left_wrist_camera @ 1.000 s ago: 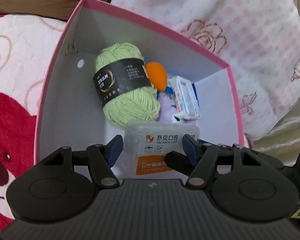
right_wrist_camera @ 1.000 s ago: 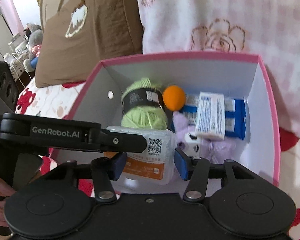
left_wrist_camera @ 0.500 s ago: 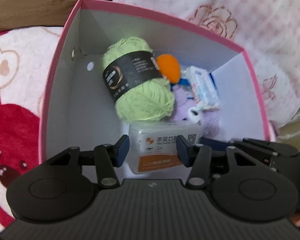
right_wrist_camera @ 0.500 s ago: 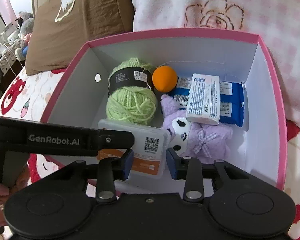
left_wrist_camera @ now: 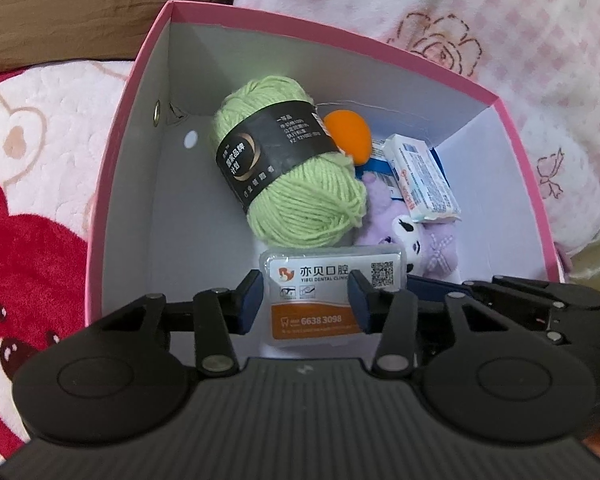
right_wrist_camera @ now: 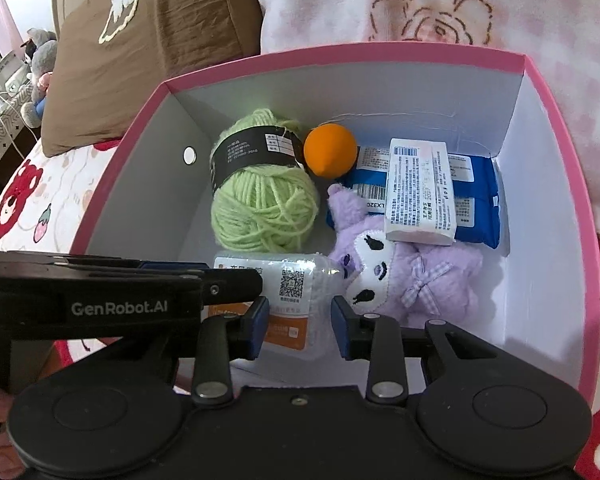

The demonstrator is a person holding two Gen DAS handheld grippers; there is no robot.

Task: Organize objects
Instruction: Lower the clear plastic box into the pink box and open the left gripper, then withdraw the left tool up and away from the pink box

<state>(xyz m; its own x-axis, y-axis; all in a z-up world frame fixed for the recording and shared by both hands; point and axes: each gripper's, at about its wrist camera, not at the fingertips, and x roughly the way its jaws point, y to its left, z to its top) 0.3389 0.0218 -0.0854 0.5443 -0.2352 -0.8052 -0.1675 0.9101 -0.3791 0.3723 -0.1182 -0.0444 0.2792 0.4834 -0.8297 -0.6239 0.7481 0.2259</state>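
The clear plastic case [left_wrist_camera: 332, 276] with the orange dental-clinic label lies flat on the white floor of the pink box [left_wrist_camera: 112, 184], at its near side. It lies just in front of the green yarn ball [left_wrist_camera: 296, 184] and beside the purple plush toy [left_wrist_camera: 432, 244]. The left tool [left_wrist_camera: 306, 300] hangs over the case. Its jaws have just been closing and now stand a narrow way apart, narrower than the case. One blue pad crosses in front of the label, so the pads seem to sit above the case and do not pinch it. The right tool [right_wrist_camera: 298, 320] comes in from the other side, its jaws likewise just closed to a small gap over the case's near corner, pinching nothing that shows. Farther back, an orange ball [left_wrist_camera: 350, 136] touches the yarn, and a white packet [left_wrist_camera: 420, 176] rests on a blue packet [right_wrist_camera: 476, 208]. The box sits on a bed with a bear-print blanket [left_wrist_camera: 32, 200], and a brown pillow [right_wrist_camera: 160, 40] and a pink quilt [left_wrist_camera: 500, 40] lie behind it.
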